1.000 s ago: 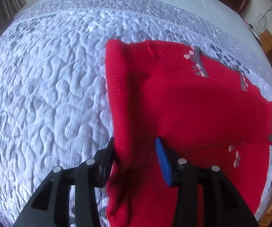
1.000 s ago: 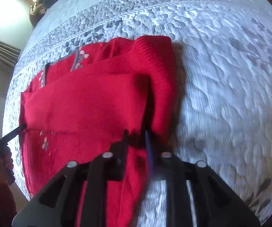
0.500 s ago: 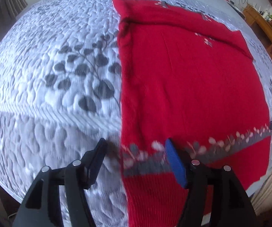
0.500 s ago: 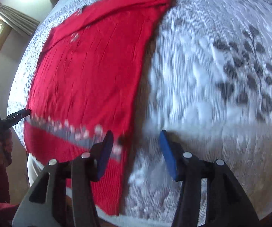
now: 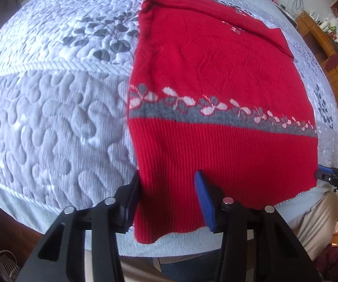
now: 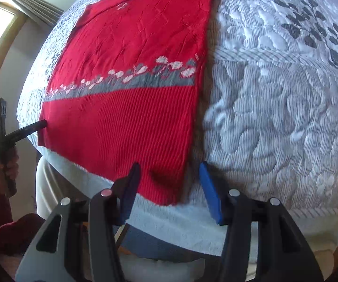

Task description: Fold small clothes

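A bed (image 5: 51, 117) carries everything, spread with a pale quilted cover stitched in pebble shapes and printed with dark leaf sprigs. Directly on it lies a red knitted sweater (image 5: 216, 82), flat, its ribbed hem nearest the tongs and between their tips, its grey flowered band farther off.

A pale grey quilted bedspread (image 5: 51, 122) printed with dark leaf sprigs covered the bed; a wooden cabinet (image 5: 328, 44) stood beyond it.
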